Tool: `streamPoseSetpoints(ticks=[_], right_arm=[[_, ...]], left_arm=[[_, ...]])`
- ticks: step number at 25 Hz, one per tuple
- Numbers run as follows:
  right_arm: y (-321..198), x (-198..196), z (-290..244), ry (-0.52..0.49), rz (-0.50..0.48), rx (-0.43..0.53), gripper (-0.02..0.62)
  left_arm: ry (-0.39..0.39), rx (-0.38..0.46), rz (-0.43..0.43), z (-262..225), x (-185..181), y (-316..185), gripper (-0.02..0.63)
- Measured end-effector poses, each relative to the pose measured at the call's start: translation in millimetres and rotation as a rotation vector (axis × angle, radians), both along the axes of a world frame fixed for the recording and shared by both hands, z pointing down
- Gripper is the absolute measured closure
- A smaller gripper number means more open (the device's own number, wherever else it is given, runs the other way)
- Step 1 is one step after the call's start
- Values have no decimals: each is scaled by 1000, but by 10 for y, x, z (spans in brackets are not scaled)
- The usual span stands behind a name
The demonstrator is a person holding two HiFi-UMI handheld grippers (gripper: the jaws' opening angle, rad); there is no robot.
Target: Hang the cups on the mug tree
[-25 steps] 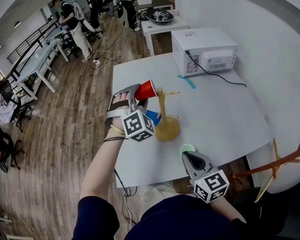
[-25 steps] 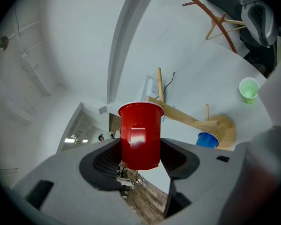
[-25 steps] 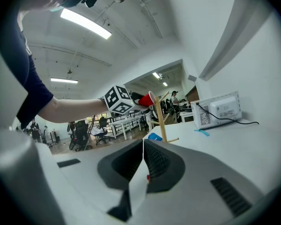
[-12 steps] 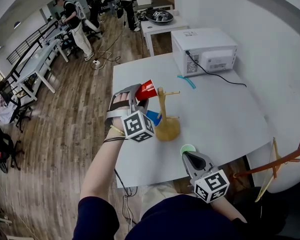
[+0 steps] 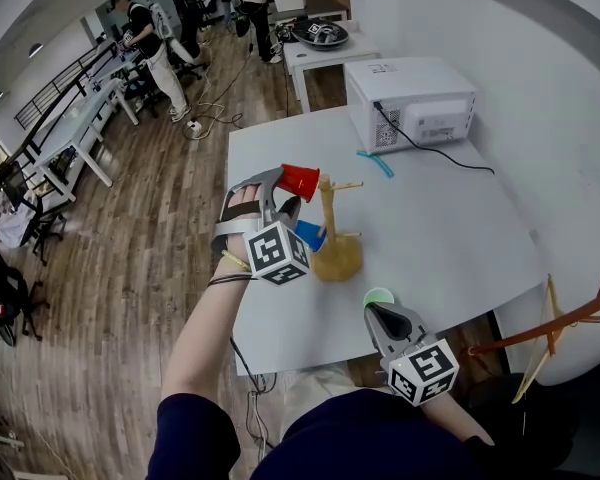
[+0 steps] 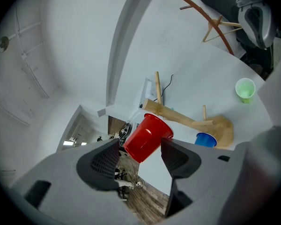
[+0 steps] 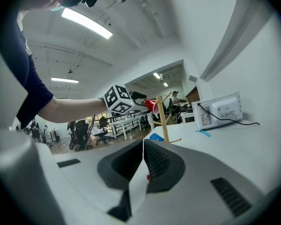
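A wooden mug tree stands mid-table. A red cup lies level with its mouth against the tree's top, where a peg sticks out. My left gripper is around the cup; its jaws have just been opening, and the cup sits between the pads with a gap on at least one side. A blue cup rests at the tree's base. A green cup stands upright near the front edge, just ahead of my right gripper, which is shut and empty.
A white microwave with a black cable sits at the table's far side, a teal strip in front of it. A second wooden rack stands off the table at the right. People work at benches far behind.
The red cup has swung from tilted-up to level and shifted a little toward the tree's post. The left jaws look slightly wider. The right gripper has kept still.
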State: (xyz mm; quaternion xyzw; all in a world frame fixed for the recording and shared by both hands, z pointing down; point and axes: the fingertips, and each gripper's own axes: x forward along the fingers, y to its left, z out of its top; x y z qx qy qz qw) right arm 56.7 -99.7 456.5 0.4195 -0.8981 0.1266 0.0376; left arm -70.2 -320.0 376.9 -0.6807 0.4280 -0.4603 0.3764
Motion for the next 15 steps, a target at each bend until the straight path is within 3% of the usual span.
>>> streamPoseSetpoints(ticks=[15], right_arm=[[71, 8, 25, 7, 5, -5, 566]], left_arm=[[42, -16, -4, 84, -8, 92, 334]])
